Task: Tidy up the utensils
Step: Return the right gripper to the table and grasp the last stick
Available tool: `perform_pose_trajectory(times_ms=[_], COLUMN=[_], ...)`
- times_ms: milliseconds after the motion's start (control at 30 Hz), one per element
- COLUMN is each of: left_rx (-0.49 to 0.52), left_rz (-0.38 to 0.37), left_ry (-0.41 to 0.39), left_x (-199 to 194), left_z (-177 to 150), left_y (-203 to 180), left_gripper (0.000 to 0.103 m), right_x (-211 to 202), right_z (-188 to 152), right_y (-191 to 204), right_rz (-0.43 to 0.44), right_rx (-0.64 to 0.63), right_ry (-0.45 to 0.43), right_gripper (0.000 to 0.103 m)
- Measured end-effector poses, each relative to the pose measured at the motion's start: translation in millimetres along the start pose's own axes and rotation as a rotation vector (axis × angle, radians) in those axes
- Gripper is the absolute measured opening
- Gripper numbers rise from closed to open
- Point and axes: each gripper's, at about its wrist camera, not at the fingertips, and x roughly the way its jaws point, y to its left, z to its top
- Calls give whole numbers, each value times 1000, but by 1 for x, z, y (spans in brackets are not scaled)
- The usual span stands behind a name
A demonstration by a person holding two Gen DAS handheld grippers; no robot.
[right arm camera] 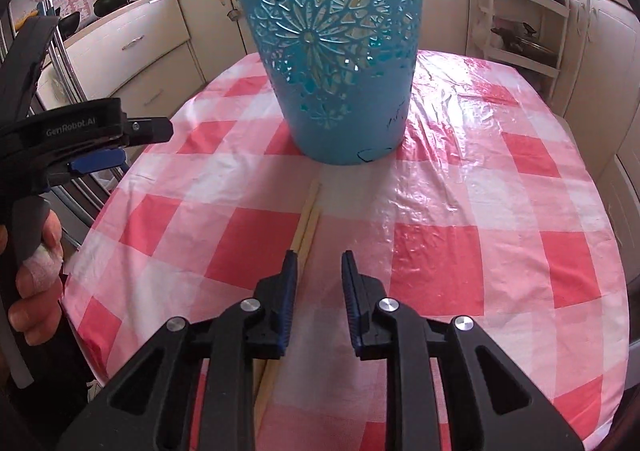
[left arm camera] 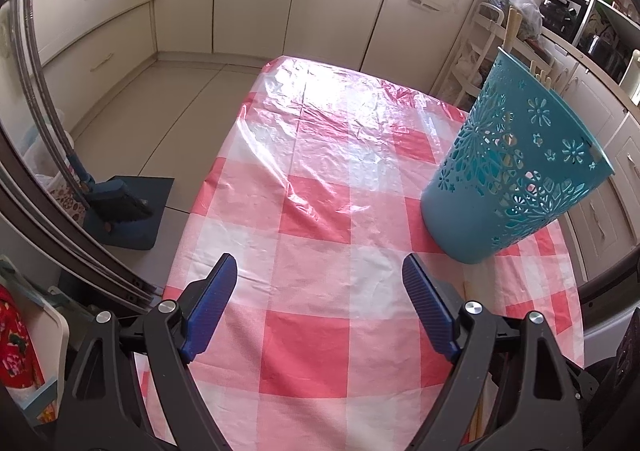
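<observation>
Chopsticks [right arm camera: 306, 223] lie just left of the right gripper [right arm camera: 320, 263], angled down, fingers narrowly apart, empty; left gripper [left arm camera: 320, 271] wide apart

- Teal perforated plastic basket [right arm camera: 336, 63], smooth and matt, ahead of the right hand-held gripper [right arm camera: 319, 263].
- Pale bare-wood chopsticks [right arm camera: 308, 219] beside its left finger.
- Glossy, crinkled red-and-white checked plastic tablecloth [right arm camera: 460, 211] beneath.

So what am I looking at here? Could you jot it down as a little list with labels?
setting: kitchen, table with red and white checked cloth
container: teal cut-out basket, upright on the cloth
utensils: pair of wooden chopsticks lying flat in front of the basket
right tool: jaws narrowly apart, nothing gripped, chopsticks just beside its left finger
left tool: wide open, empty, held over the cloth
</observation>
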Motion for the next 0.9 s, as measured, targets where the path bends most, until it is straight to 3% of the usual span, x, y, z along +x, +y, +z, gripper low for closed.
perform_pose_trajectory(times_ms=[233, 400, 567, 700, 900], left_rx=[6, 43, 170, 292, 292], left_rz=[5, -16, -100, -118, -79], left_ry=[6, 13, 60, 80, 121], left_x=[1, 3, 6, 11, 31], left_z=[0, -3, -17, -29, -45], left_y=[-1, -9, -44, -81, -106], left_gripper=[81, 81, 81, 81, 81], right_x=[2, 0, -3, -4, -4], right_z=[-3, -1, 1, 0, -1], right_y=[6, -4, -34, -41, -46], right_rz=[-15, -31, -70, -58, -28], right_rx=[-52, -35, 54, 86, 102], right_ry=[2, 21, 11, -3, -12], right_gripper=[21, 8, 6, 6, 6])
